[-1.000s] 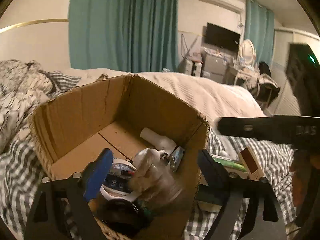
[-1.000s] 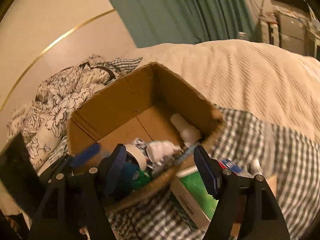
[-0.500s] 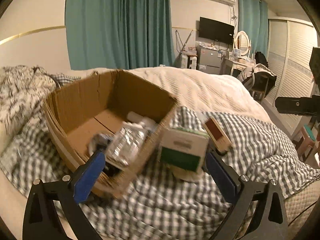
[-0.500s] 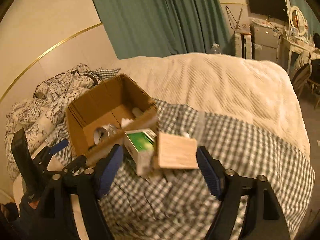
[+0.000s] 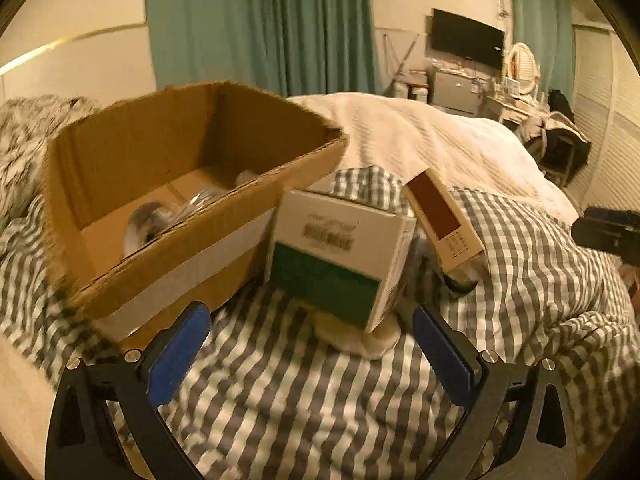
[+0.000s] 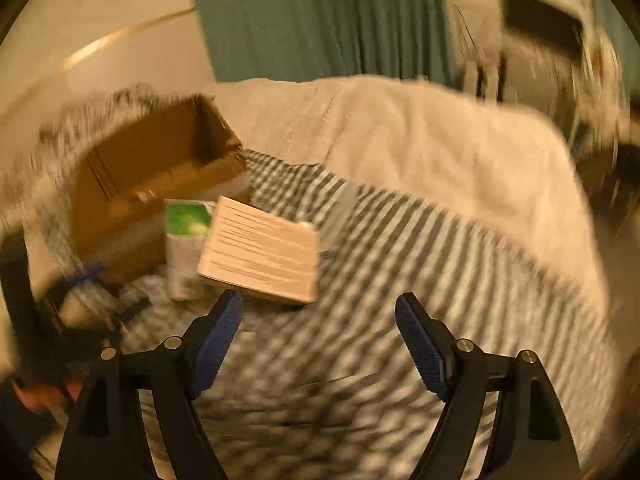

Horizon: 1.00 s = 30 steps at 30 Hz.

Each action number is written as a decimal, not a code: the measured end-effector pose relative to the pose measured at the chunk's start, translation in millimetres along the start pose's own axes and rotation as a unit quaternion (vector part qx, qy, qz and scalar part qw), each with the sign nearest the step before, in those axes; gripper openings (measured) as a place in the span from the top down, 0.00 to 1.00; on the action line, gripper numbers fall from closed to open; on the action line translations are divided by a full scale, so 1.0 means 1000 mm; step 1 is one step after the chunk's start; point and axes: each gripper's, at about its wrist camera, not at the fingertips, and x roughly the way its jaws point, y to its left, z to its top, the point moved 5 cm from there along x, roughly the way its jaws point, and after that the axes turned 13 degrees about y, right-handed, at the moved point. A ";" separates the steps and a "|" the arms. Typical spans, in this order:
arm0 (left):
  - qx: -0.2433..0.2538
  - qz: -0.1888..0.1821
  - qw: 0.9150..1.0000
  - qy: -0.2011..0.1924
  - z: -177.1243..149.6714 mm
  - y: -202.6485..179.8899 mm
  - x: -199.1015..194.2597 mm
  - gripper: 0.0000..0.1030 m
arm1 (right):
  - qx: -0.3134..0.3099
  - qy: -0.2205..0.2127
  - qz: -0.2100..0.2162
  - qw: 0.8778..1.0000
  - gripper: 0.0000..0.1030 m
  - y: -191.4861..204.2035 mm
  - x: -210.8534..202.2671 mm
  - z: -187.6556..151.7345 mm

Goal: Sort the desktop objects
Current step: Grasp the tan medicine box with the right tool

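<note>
Your left gripper point(image 5: 306, 354) stands spread wide with nothing between its pads, low over the checked blanket point(image 5: 280, 396) on the bed; your right gripper point(image 6: 318, 340) is also spread and empty, though that view is blurred. Take the cardboard box point(image 5: 168, 184) as your landmark: a green-and-white carton point(image 5: 336, 256) sits just beside its near right corner, touching it or nearly so; a slim box with a dark red panel point(image 5: 440, 216) leans tilted to the right of that carton; some pale, blurred items lie inside the cardboard box, too smeared to name.
</note>
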 end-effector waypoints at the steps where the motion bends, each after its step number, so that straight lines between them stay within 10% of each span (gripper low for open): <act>1: 0.015 -0.002 1.000 0.003 0.001 -0.004 0.006 0.00 | -0.001 -0.003 0.017 1.000 0.23 -0.001 0.002 0.000; 6: 0.022 -0.008 0.999 0.036 -0.008 -0.001 0.028 0.00 | -0.062 0.029 0.036 0.997 0.20 0.018 0.028 -0.004; 23: -0.048 -0.049 0.995 0.069 -0.030 0.046 0.049 0.00 | -0.194 0.044 -0.114 0.973 0.21 0.086 0.103 0.022; 30: -0.064 -0.063 0.993 0.077 -0.036 0.041 0.040 0.00 | -0.110 0.022 -0.043 0.993 0.71 0.049 0.076 0.024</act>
